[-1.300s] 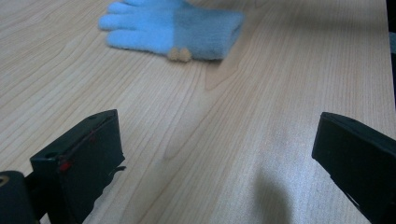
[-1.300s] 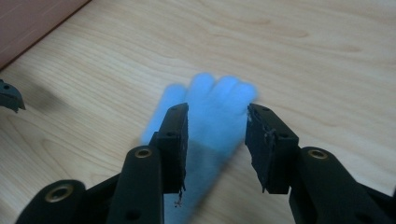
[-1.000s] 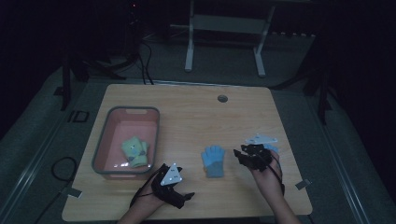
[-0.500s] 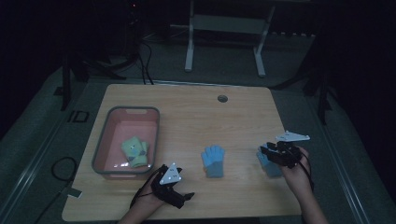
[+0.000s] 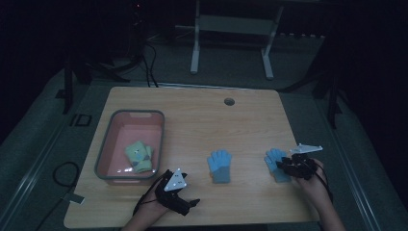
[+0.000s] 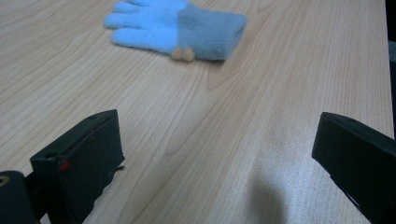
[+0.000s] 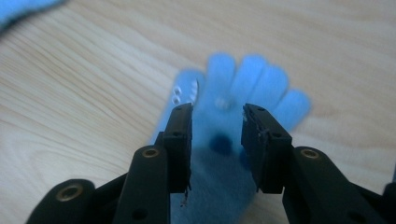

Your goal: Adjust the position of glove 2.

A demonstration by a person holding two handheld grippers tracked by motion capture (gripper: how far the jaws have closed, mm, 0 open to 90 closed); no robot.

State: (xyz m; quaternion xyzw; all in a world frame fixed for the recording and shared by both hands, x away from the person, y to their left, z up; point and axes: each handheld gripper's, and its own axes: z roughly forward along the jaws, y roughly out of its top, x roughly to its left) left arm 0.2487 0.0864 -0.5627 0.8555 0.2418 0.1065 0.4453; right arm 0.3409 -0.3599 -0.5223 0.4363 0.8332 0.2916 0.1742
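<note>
Clearly, from the high view we work on the right glove (image 5: 276,162) at the table's (image 5: 202,120) right edge, with our right gripper (image 5: 294,165) over its cuff; the middle glove (image 5: 220,166) lies apart, and the pink basket (image 5: 107,159) holds a green pair. In the left gripper view, our left gripper (image 6: 210,158) gapes wide, empty. In the right gripper view, narrow jaws straddle the glove's palm (image 7: 219,140) unpinched; we should press down, then squeeze.

A pink basket (image 5: 107,147) on the wooden table (image 5: 207,120) holds a pale green glove (image 5: 139,155).
</note>
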